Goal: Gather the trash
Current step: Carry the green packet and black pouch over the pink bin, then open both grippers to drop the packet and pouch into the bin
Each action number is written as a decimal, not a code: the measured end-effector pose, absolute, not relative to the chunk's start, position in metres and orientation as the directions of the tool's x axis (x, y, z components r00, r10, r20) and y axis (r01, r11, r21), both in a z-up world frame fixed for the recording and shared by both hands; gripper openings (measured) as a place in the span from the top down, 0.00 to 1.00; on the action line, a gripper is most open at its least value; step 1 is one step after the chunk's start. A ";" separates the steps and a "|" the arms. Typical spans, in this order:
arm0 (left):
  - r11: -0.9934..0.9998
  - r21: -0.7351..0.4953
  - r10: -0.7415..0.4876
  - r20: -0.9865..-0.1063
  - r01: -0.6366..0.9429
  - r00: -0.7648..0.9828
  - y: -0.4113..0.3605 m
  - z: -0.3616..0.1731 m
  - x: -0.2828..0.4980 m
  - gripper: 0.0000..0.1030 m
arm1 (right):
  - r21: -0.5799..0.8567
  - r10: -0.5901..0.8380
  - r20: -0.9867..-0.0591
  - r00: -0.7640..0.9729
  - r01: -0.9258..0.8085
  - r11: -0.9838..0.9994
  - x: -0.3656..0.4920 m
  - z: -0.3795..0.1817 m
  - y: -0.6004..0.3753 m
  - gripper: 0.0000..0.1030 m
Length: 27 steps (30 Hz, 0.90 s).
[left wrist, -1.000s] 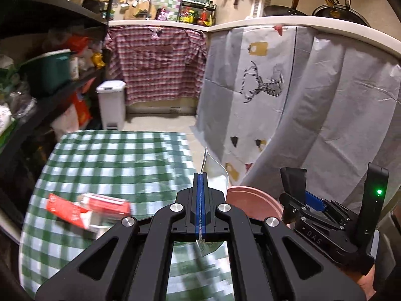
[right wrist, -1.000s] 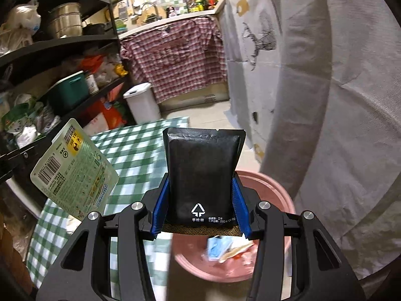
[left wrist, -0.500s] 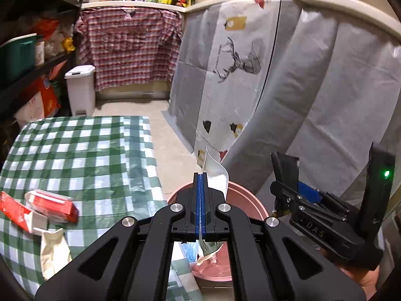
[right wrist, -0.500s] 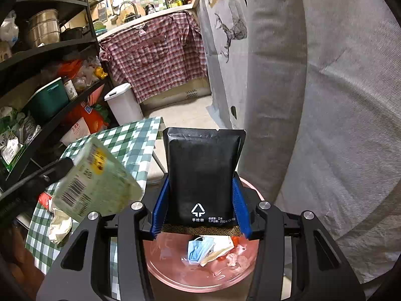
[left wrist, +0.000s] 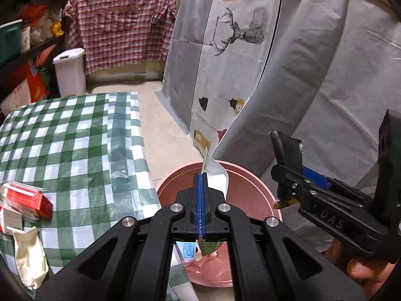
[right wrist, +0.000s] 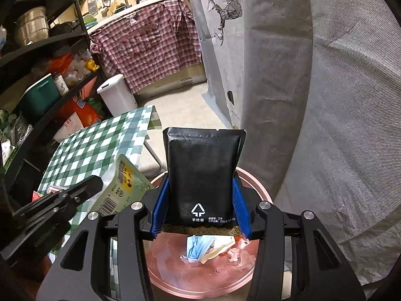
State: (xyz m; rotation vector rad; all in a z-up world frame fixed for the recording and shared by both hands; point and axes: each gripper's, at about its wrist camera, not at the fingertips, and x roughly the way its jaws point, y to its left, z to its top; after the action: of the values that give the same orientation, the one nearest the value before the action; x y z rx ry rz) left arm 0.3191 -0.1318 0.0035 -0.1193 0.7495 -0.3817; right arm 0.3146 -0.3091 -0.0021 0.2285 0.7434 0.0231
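Both grippers loaded, both over the pink bin (right wrist: 260, 195), lower centre of each view. Bin sits on the floor just off the right edge of the worktop (left wrist: 75, 135) with the green check cloth.

Right gripper (right wrist: 201, 210): jaws clamped on the two side edges of a black pouch (right wrist: 203, 175). Pouch stands upright, long axis running along the jaws toward frame top, flat face to the camera. Bin floor lies directly below and beyond it, so in my read the release is a straight drop, no reposition needed.

Left gripper (left wrist: 201, 200): jaws fully clenched on a thin green-and-white wrapper (right wrist: 125, 188), seen edge-on in its own view as a curled white sheet (left wrist: 215, 175) poking up out of the jaws. It hangs above the near-left part of the bin rim in the right view, closer to the worktop edge than the pouch. Risk: a light sheet may flutter onto the rim or worktop if let go there; the right-hand pouch is better centred.

Count:
- grippers 2, each holding 1 item
- bins: 1 pink, plus 1 white lidded bin (left wrist: 71, 72) at the back wall, upper left
- in the pink bin: 1 blue face mask (right wrist: 198, 248), plus a few paper scraps, number unclear
- left on the worktop, lower left of the left view: 1 red-and-white pack (left wrist: 27, 198), 1 crumpled beige paper (left wrist: 28, 258); a further piece at the frame edge, cannot tell what.
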 end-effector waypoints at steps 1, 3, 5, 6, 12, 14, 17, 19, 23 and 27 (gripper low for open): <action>0.925 -0.242 -0.380 -0.645 0.294 0.663 -0.132 0.001 0.321 1.00 | 0.213 0.101 -0.669 0.736 0.061 0.975 0.313 -0.003 -0.309 0.54; 0.924 -0.248 -0.381 -0.652 0.291 0.656 -0.133 -0.003 0.323 1.00 | 0.209 0.098 -0.672 0.734 0.062 0.976 0.315 -0.005 -0.307 0.54; 0.924 -0.248 -0.380 -0.653 0.290 0.655 -0.134 -0.004 0.325 1.00 | 0.209 0.096 -0.674 0.732 0.064 0.976 0.316 -0.006 -0.308 0.54; 0.924 -0.248 -0.381 -0.653 0.290 0.654 -0.134 -0.004 0.326 1.00 | 0.209 0.095 -0.676 0.731 0.066 0.976 0.316 -0.006 -0.307 0.54; 0.921 -0.235 -0.385 -0.662 0.310 0.643 -0.139 -0.004 0.331 1.00 | 0.193 0.072 -0.686 0.724 0.086 0.977 0.321 -0.008 -0.307 0.41; 0.924 -0.231 -0.379 -0.661 0.305 0.648 -0.137 -0.002 0.331 0.99 | 0.197 0.075 -0.695 0.715 0.089 0.976 0.323 -0.011 -0.308 0.39; 0.925 -0.231 -0.377 -0.657 0.302 0.653 -0.133 0.001 0.328 0.99 | 0.195 0.074 -0.697 0.713 0.089 0.977 0.322 -0.012 -0.308 0.39; 0.926 -0.226 -0.373 -0.653 0.301 0.659 -0.128 0.004 0.323 0.99 | 0.194 0.076 -0.693 0.717 0.085 0.977 0.321 -0.011 -0.307 0.39; 0.929 -0.217 -0.367 -0.648 0.300 0.667 -0.115 0.014 0.311 0.99 | 0.180 0.080 -0.710 0.700 0.071 0.981 0.321 -0.015 -0.303 0.38; 0.933 -0.194 -0.355 -0.639 0.304 0.683 -0.097 0.031 0.297 0.99 | 0.170 0.083 -0.714 0.695 0.057 0.984 0.320 -0.015 -0.300 0.31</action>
State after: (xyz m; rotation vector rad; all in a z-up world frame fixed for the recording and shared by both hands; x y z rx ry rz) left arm 0.2971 -0.0974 0.0311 -0.0742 0.7314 -0.3699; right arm 0.3201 -0.3004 -0.0152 0.1844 0.8031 0.0145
